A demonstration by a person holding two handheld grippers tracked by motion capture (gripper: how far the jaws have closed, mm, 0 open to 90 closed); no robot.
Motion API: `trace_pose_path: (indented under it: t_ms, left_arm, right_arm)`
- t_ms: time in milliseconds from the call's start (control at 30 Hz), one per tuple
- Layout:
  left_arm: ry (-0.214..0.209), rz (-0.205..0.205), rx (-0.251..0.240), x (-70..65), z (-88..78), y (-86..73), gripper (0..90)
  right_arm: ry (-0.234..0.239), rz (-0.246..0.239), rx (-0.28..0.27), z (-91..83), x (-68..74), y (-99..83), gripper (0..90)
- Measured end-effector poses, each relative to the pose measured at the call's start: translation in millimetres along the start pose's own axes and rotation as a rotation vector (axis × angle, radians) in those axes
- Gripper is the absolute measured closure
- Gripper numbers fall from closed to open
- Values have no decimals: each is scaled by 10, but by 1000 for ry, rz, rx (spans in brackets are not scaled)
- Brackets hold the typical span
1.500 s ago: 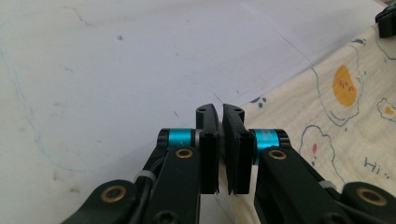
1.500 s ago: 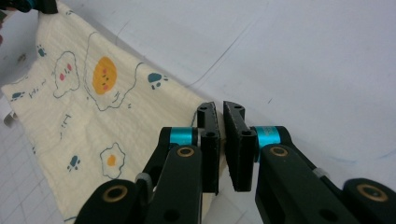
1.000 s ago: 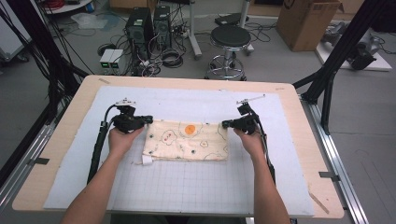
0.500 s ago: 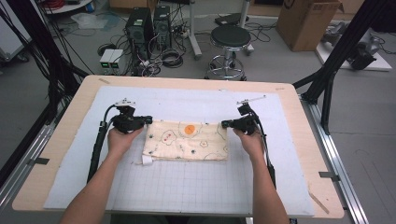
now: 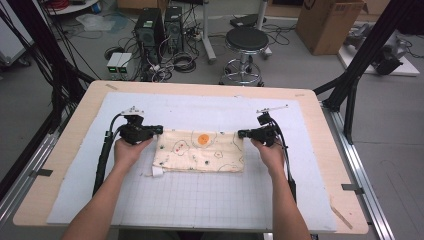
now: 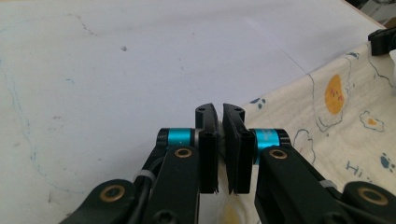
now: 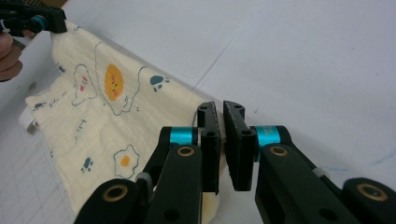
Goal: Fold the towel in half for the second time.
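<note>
A cream cloth (image 5: 200, 152) printed with small animals and an orange blob lies folded in a flat oblong on the white mat (image 5: 210, 205). My left gripper (image 5: 159, 129) is at the cloth's far left corner, jaws shut on that corner. In the left gripper view the cloth (image 6: 345, 107) runs under and between the closed jaws of my left gripper (image 6: 220, 109). At the far right corner my right gripper (image 5: 241, 133) is shut on the fabric. The right gripper view shows the cloth (image 7: 107, 116) reaching into the jaws of the right gripper (image 7: 220, 107), with the left gripper (image 7: 37, 21) farther off.
The mat covers most of a wooden table (image 5: 80, 120). A white tag (image 5: 157, 172) sticks out at the cloth's near left corner. Beyond the table's far edge stand a black stool (image 5: 246, 42), computer towers (image 5: 155, 27) with cables, and a cardboard box (image 5: 330, 22).
</note>
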State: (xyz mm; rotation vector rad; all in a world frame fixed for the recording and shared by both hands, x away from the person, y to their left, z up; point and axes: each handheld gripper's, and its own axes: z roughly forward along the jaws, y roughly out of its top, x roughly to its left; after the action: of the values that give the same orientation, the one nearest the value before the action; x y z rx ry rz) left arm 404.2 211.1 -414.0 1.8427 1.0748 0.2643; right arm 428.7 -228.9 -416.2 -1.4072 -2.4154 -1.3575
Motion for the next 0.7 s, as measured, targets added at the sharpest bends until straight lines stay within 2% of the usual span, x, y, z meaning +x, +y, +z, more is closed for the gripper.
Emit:
trace_pose_path:
  t_ms: [167,267,333,400,533,600,700]
  left_arm:
    - [-8,31,-11,-51,-78,10,843]
    - [-22,19,-29,-62,-114,-26,843]
    - [-37,-3,-36,-48,-127,-82,843]
    - [-38,9,-22,-54,-136,-125,843]
    - [-53,15,-39,-91,-173,-163,842]
    - [-49,34,-21,-106,-179,-193,841]
    - [-58,32,-29,-116,-201,-242,839]
  right_arm:
    - [21,-14,-15,-80,53,0,855]
    - [14,-29,7,-97,84,-18,854]
    - [18,-38,4,-106,100,-30,854]
    - [19,-50,-7,-115,130,-47,854]
    - [20,-73,0,-137,173,-108,854]
    - [34,-74,-12,-155,182,-149,854]
    - [42,-84,-13,-166,209,-194,854]
